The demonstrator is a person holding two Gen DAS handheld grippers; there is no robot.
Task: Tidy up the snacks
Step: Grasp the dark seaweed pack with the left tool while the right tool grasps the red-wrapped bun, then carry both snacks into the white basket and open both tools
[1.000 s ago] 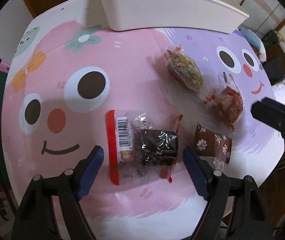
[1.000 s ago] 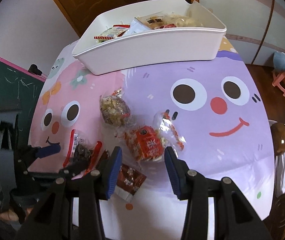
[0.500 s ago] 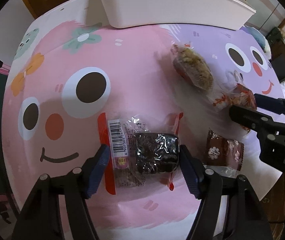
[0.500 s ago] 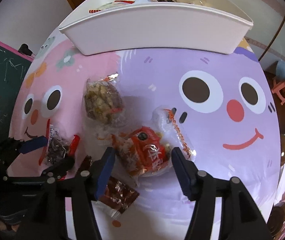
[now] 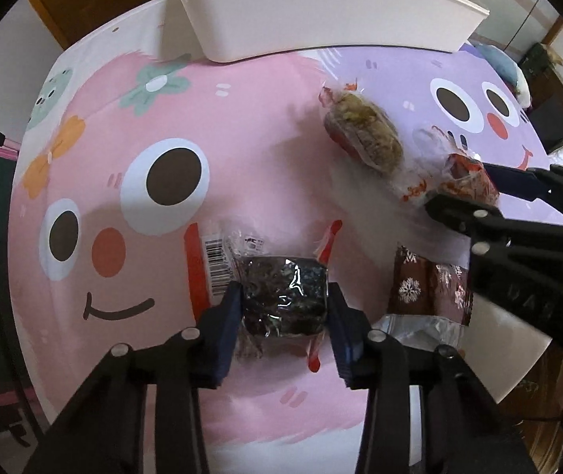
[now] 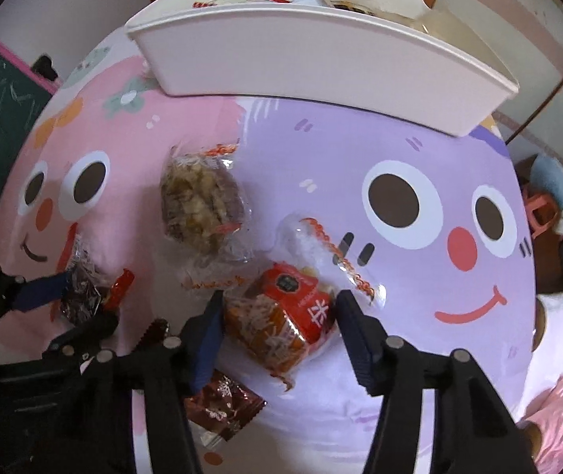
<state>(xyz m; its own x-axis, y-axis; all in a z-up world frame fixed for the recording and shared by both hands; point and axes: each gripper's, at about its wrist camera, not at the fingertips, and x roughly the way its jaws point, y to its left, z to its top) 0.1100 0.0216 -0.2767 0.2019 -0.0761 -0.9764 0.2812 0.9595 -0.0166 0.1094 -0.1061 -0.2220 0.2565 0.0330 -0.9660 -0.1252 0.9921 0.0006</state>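
**Pink-and-purple desk, a snack between each pair of jaws**

Pink and purple cartoon faces cover the desk [image 5: 265, 150], the largest thing in view, with a white bin [image 6: 321, 59] at its far edge holding several packets whose kinds cannot be made out. Next in size are the two tools. The left gripper [image 5: 284, 303] has its jaws closed narrow against both sides of the dark snack packet [image 5: 281, 296], a clear wrapper with red ends and a barcode label that lies on the pink half near the front edge. The right gripper [image 6: 277, 322] has its jaws at middling width on either side of the red-orange snack packet [image 6: 281, 324], on the purple half; the blue pads sit right at the wrapper, but whether they are pressing it cannot be told. Between the two and farther back lies the nutty snack packet [image 6: 202, 205], near the seam of the two colours. Smallest is the brown snowflake packet [image 5: 419, 288], near the front edge between the two grippers.
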